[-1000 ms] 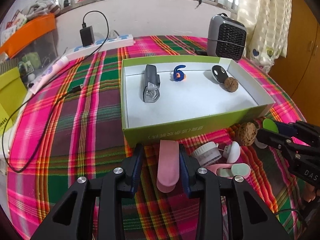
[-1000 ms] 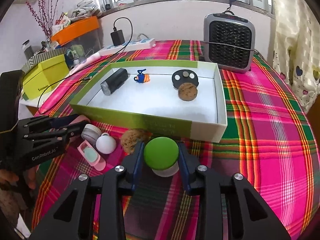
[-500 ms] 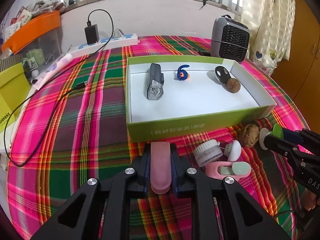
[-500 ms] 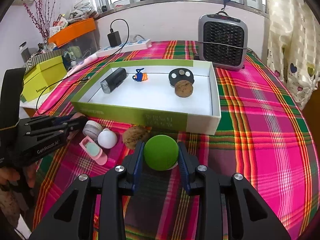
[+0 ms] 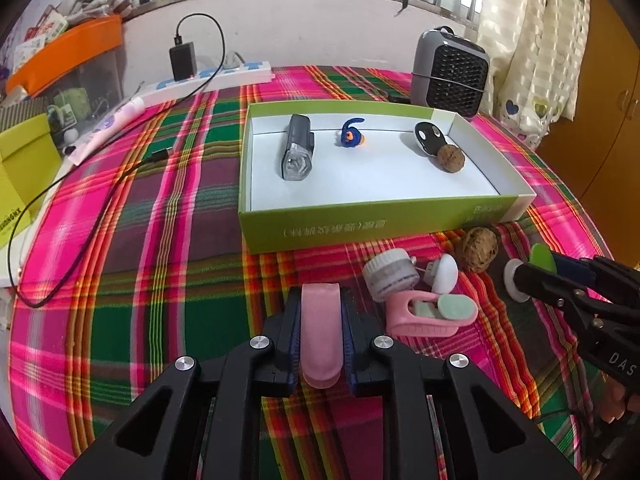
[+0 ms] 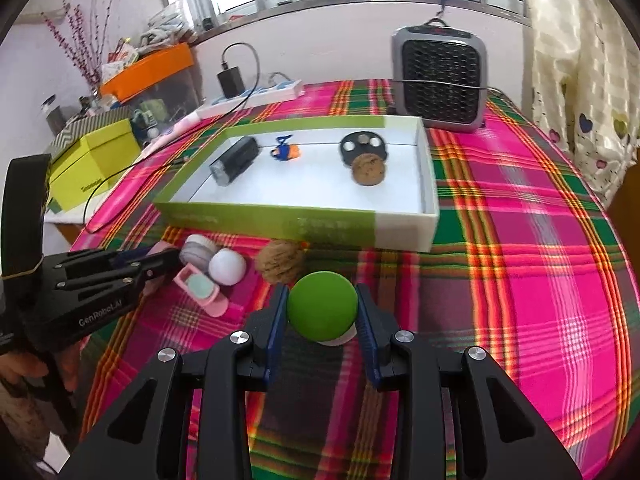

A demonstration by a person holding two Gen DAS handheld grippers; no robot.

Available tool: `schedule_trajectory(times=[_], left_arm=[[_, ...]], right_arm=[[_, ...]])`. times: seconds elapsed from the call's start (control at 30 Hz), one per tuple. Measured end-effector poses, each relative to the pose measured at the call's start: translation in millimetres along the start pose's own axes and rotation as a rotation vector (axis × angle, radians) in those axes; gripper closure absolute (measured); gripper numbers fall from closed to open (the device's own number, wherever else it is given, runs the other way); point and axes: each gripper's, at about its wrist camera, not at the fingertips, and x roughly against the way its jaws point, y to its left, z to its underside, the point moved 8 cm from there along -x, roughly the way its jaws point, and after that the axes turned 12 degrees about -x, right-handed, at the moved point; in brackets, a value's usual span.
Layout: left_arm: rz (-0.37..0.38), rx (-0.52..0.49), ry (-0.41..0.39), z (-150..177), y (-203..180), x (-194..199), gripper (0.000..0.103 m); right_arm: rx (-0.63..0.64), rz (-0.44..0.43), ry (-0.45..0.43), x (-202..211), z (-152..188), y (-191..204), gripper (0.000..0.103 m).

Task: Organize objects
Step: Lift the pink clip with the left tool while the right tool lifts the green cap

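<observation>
My left gripper (image 5: pixel 320 316) is shut on a flat pink oblong piece (image 5: pixel 320 332), held above the plaid cloth in front of the green box (image 5: pixel 360 224). My right gripper (image 6: pixel 322 312) is shut on a green-capped mushroom-shaped object (image 6: pixel 322 310) with a white base, also held in front of the box (image 6: pixel 320 220). The box holds a grey bike light (image 5: pixel 298 146), a blue and orange toy (image 5: pixel 351 133), a black disc (image 5: pixel 427 136) and a walnut (image 5: pixel 451 157). On the cloth lie a second walnut (image 5: pixel 477 254), a white jar (image 5: pixel 390 274), a white knob (image 5: pixel 445 274) and a pink holder (image 5: pixel 432 312).
A grey heater (image 5: pixel 450 72) stands behind the box at the back right. A power strip (image 5: pixel 208 80) with a black charger and its cable (image 5: pixel 80 196) lie at the back left. A yellow-green carton (image 6: pixel 94 166) sits beyond the table's left edge.
My left gripper closed on the pink piece and lifted it back from the box. My right gripper lifted the green-capped object off the cloth and drew back slightly.
</observation>
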Motion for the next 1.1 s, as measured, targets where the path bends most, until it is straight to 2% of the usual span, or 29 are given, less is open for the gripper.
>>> schedule_trajectory(times=[0.4,0.6,1.0,1.03,1.07,1.1], left_arm=[[-0.012,0.036,-0.013,2.3,-0.3,1.4,0.087],[-0.011,0.056,-0.016,1.9,0.5,1.5,0.087],[-0.005,0.068,-0.019,1.5,2.5,1.5,0.087],[-0.005,0.068,-0.019,1.5,2.5,1.5,0.087],[-0.006,0.067,-0.019,1.4,2.5,1.4,0.087],[-0.007,0.066,-0.018,1.5,2.5,1.5,0.087]], right_arm=[[0.034,-0.018,0.01,-0.5,5.6,4.8,0.069],[0.016,-0.032,0.045,-5.5,8.5,2.2,0.069],[0.028,-0.011,0.038,-6.3,8.8,2.8,0.072],[0.028,-0.012,0.036,-5.9,8.6,3.3,0.073],[0.028,-0.012,0.033,-5.7,8.5,3.6,0.087],[0.028,-0.014,0.031,-5.4,8.2,3.9,0.085]])
